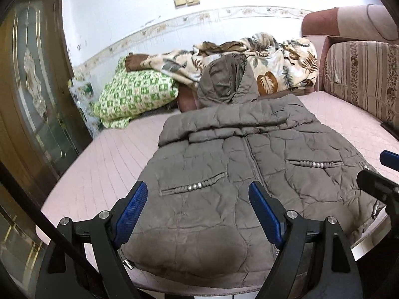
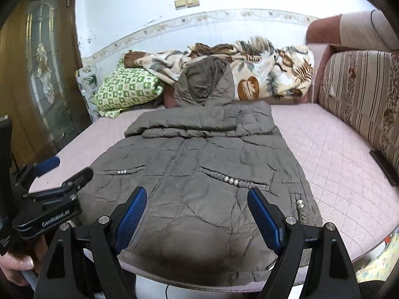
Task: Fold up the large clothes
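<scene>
- While both claws hang above its near edge, the bed (image 1: 99,164) fills most of each view, covered in a pink quilted sheet and running back to a white wall.
- On the right side stands a striped sofa back (image 2: 361,94) along the bed.
- At the far end lies a leaf-print blanket (image 1: 274,67) in a heap, with a green checked pillow (image 1: 134,94) just left of it.
- Spread flat on the sheet is the grey-brown padded jacket (image 1: 224,162), front up, zip closed, its hem at the near edge and its hood (image 2: 207,84) resting against the blanket.
- Over the jacket's hem, the left claw (image 1: 199,211) is released, jaws wide, gripping nothing.
- Beside it the right claw (image 2: 197,214) is likewise released and empty.
- Small pearl beads (image 2: 230,180) trim the pocket slits.
</scene>
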A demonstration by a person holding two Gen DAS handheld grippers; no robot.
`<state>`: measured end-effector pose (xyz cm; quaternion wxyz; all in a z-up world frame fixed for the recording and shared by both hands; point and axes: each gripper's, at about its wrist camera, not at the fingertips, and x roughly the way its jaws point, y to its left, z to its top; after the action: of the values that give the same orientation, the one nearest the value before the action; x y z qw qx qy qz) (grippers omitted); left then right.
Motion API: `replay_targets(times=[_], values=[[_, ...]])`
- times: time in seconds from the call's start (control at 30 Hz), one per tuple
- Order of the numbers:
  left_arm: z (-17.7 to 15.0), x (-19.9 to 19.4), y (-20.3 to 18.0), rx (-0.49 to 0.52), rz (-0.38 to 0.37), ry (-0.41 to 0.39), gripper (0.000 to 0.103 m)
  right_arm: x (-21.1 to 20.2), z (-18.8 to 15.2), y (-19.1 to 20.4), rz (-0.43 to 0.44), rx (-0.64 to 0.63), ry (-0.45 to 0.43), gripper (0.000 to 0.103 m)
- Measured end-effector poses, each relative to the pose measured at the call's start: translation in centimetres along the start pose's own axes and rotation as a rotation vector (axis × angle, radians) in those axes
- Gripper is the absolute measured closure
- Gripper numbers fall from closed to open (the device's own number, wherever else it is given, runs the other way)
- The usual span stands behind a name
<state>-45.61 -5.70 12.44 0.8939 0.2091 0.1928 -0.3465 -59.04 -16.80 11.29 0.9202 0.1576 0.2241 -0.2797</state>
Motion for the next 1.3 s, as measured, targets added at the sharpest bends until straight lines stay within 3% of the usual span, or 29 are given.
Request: replay_targets(times=[0.53, 0.77, 0.87, 1.07, 1.23, 1.3], values=[[0.9, 0.1, 0.7, -0.011, 0.001, 0.001, 0.019, -0.4, -0.4, 0.0, 0.01, 0.014, 0.012, 0.017], [4.7, 4.0, 2.8, -0.043, -0.036, 0.011, 0.019, 1.3, 1.2, -0.7, 0.03, 0.031, 0.083, 0.017], [7.3, 6.5, 4.1, -0.088, -0.033, 0.018, 0.015, 1.8, 3.8, -1.2, 0.039, 0.028, 0.108, 0.017], [11.5, 13.6, 5.2, -0.158, -0.025, 0.031, 0.015, 3.2, 13.1, -2.1, 0.087, 0.111, 0.099, 0.017], [9.2, 19.1, 4.7, -0.183, -0.017, 0.048, 0.015, 7.4, 21.2, -1.0, 0.094, 0.117, 0.105, 0.013], [9.0, 20.5, 4.7, -0.161, -0.034, 0.105, 0.015, 11.1, 25.3, -0.5, 0.098, 0.127, 0.122, 0.013]])
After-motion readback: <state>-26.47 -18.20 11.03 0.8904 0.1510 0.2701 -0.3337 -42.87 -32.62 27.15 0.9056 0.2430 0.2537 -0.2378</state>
